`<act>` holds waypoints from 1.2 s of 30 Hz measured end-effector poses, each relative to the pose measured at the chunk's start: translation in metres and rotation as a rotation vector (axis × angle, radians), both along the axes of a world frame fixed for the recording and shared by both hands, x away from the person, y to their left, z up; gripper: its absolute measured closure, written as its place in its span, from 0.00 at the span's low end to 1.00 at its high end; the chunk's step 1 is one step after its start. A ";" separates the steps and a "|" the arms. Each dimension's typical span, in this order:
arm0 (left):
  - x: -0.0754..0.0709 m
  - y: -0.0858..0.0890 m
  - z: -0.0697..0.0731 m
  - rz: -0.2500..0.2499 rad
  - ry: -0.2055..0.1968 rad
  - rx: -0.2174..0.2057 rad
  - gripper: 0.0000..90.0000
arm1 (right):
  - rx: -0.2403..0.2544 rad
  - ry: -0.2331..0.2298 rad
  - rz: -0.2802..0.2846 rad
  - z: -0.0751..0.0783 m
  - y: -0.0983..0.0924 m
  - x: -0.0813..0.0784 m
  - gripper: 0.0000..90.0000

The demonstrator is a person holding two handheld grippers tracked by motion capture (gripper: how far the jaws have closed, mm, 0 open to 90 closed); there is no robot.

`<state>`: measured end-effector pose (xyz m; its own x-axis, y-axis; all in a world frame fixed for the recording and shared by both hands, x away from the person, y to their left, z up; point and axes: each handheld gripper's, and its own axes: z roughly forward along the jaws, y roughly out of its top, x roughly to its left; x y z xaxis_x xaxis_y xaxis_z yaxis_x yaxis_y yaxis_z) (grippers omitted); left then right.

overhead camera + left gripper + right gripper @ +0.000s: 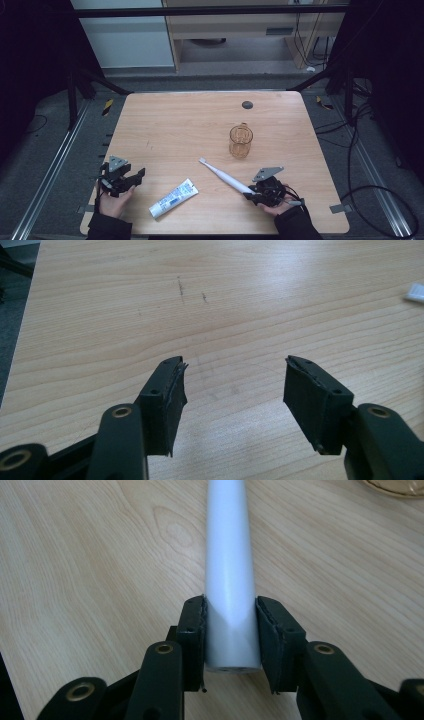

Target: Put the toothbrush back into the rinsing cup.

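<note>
right gripper (251,193) clamped on toothbrush (222,176) handle, carrying step. left gripper (134,178) jaws apart, empty. next, probably: tip brush upright into cup (241,141).

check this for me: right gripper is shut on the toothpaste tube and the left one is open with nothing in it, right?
Not quite: the right gripper is shut on the toothbrush, as the right gripper view shows. The left gripper is open and holds nothing.

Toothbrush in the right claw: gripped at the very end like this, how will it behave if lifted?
The toothbrush looks stiff, so it probably won't droop. Its handle is smooth and round, and the right claw pinches only the butt end, so it may pivot or slip. Set down, it could roll.
</note>
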<state>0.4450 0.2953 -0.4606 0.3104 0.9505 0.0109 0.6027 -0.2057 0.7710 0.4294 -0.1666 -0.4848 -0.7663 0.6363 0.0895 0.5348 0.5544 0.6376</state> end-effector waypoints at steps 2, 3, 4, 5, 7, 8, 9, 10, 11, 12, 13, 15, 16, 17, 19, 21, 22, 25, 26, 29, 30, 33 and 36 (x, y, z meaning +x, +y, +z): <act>0.000 0.000 0.000 0.000 0.001 0.000 0.46 | -0.009 -0.006 -0.004 -0.001 -0.006 -0.003 0.73; 0.000 0.000 0.000 0.000 0.002 0.000 0.46 | -0.015 -0.001 -0.004 -0.002 -0.007 -0.003 0.73; 0.000 0.000 0.000 0.000 0.002 0.000 0.45 | -0.020 0.002 -0.004 -0.002 -0.007 -0.003 0.73; 0.000 0.000 0.000 -0.001 0.002 0.000 0.45 | -0.023 0.001 -0.001 -0.003 -0.007 -0.003 0.73; 0.000 0.000 0.000 -0.001 0.002 0.002 0.45 | -0.038 0.002 0.004 -0.004 -0.006 -0.003 0.72; 0.000 0.000 0.000 -0.001 0.002 0.002 0.45 | -0.043 0.002 0.001 -0.003 -0.005 -0.003 0.72; 0.000 0.000 -0.001 -0.002 0.004 0.001 0.45 | -0.046 0.002 0.000 -0.003 -0.005 -0.003 0.70; 0.000 0.000 -0.001 -0.001 0.004 0.000 0.45 | -0.047 0.000 0.003 -0.002 -0.005 -0.003 0.67; 0.000 0.000 -0.001 -0.001 0.004 0.000 0.45 | -0.051 -0.005 -0.002 -0.002 -0.004 -0.004 0.66; 0.000 0.000 -0.001 -0.001 0.004 0.000 0.45 | -0.047 -0.012 0.000 -0.001 -0.004 -0.003 0.66; 0.000 0.000 -0.001 -0.001 0.004 0.000 0.45 | -0.047 -0.012 0.000 -0.001 -0.004 -0.003 0.66; 0.000 0.000 -0.001 -0.002 0.004 0.000 0.45 | -0.041 -0.018 0.001 0.001 -0.004 -0.003 0.63; 0.001 0.000 -0.001 -0.004 0.008 0.002 0.45 | -0.028 -0.031 -0.009 0.005 -0.004 -0.003 0.61; 0.001 0.000 -0.001 -0.004 0.009 0.002 0.45 | -0.021 -0.035 -0.013 0.008 -0.004 -0.002 0.61; 0.001 0.000 -0.001 -0.006 0.010 0.003 0.45 | -0.001 -0.044 -0.025 0.014 -0.003 -0.001 0.60; 0.001 0.000 -0.001 -0.008 0.011 0.003 0.44 | 0.013 -0.050 -0.035 0.020 0.000 0.002 0.60; 0.001 0.000 -0.001 -0.008 0.011 0.003 0.44 | 0.018 -0.052 -0.036 0.023 0.001 0.003 0.60; 0.001 0.000 -0.002 -0.009 0.014 0.003 0.44 | 0.025 -0.058 -0.045 0.030 0.005 0.006 0.59; 0.001 0.000 -0.002 -0.009 0.014 0.003 0.44 | 0.025 -0.058 -0.045 0.030 0.005 0.006 0.59; 0.001 0.000 -0.002 -0.010 0.015 0.004 0.44 | 0.031 -0.066 -0.060 0.038 0.010 0.011 0.59; 0.001 -0.001 -0.002 -0.009 0.013 0.001 0.44 | 0.029 -0.069 -0.065 0.039 0.012 0.013 0.58; 0.001 0.000 -0.001 -0.012 0.015 0.005 0.44 | 0.024 -0.070 -0.067 0.043 0.014 0.016 0.58; 0.001 0.000 -0.001 -0.013 0.016 0.004 0.44 | 0.029 -0.083 -0.069 0.050 0.020 0.022 0.58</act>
<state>0.4464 0.2948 -0.4621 0.3227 0.9465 0.0100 0.6124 -0.2167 0.7603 0.4512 -0.1463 -0.4348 -0.7264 0.6857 0.0463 0.5155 0.4991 0.6965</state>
